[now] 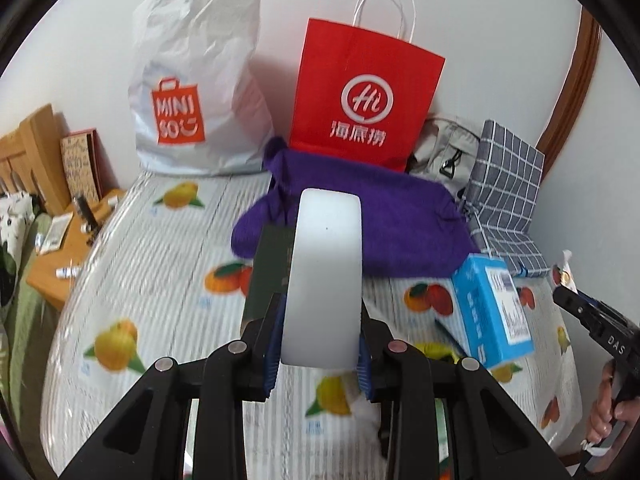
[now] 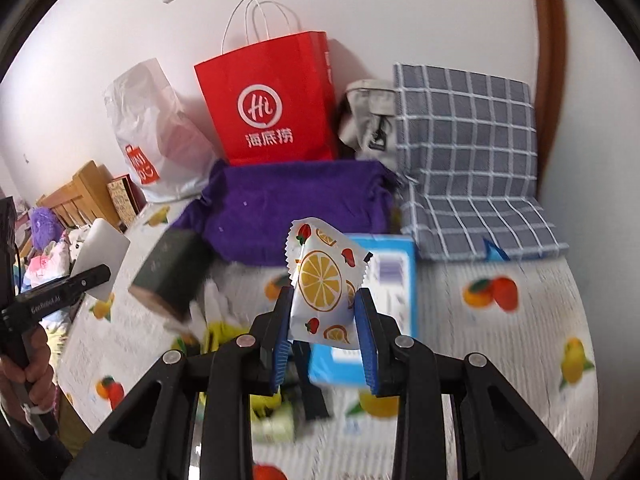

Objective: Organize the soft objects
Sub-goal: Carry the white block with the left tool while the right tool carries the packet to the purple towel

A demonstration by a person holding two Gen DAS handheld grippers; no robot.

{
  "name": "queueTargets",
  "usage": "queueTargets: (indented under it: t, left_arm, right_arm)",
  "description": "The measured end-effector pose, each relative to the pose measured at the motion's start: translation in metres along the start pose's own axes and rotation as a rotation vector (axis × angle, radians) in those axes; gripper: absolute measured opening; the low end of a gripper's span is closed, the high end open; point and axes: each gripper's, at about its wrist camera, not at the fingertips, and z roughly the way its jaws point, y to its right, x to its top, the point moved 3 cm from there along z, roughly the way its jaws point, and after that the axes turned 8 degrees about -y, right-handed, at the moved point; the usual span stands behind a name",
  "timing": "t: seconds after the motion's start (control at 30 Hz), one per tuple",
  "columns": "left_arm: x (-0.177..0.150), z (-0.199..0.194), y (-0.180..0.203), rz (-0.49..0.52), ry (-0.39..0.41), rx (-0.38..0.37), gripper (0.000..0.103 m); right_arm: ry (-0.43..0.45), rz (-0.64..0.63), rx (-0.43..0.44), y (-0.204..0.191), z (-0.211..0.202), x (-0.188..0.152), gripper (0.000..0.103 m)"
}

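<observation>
My left gripper (image 1: 320, 348) is shut on a white foam block (image 1: 326, 276) and holds it above the table, in front of a folded purple towel (image 1: 396, 220). The block also shows at the left of the right wrist view (image 2: 102, 258). My right gripper (image 2: 325, 340) is shut on a small white packet printed with orange slices (image 2: 322, 284), held above a blue box (image 2: 394, 276). The towel (image 2: 296, 208) lies behind it. A dark green pack (image 2: 170, 274) hangs beside the left gripper, blurred.
A red paper bag (image 1: 360, 96), a white Miniso bag (image 1: 192, 80), a grey pouch (image 1: 444, 152) and a grey checked cushion (image 2: 464, 152) stand along the back wall. The blue box (image 1: 490, 308) lies at the right. Fruit-print cloth (image 1: 160, 280) covers the table.
</observation>
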Motion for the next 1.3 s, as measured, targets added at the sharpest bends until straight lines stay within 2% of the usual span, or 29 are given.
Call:
queueTargets:
  t: [0.33, 0.57, 0.87, 1.0, 1.13, 1.3]
  left_arm:
    - [0.055, 0.034, 0.01, 0.013, -0.02, -0.006, 0.029]
    - [0.089, 0.062, 0.011, -0.009, -0.041, -0.012, 0.029]
    - [0.134, 0.119, 0.013, -0.04, -0.107, -0.001, 0.029]
    - [0.145, 0.145, 0.007, -0.089, -0.138, -0.029, 0.029]
    - [0.153, 0.168, 0.005, -0.113, -0.164, -0.036, 0.029]
    - [0.157, 0.192, 0.005, -0.093, -0.186, -0.012, 0.029]
  right_arm:
    - [0.02, -0.044, -0.001, -0.014, 0.031, 0.058, 0.03]
    - [0.002, -0.044, 0.016, -0.005, 0.062, 0.101, 0.03]
    - [-0.023, -0.047, 0.018, -0.001, 0.107, 0.147, 0.031]
    - [-0.044, -0.04, 0.018, 0.004, 0.131, 0.153, 0.032]
    - [-0.113, -0.055, -0.002, 0.009, 0.162, 0.15, 0.031]
    - [-0.19, -0.066, -0.007, 0.017, 0.19, 0.144, 0.031]
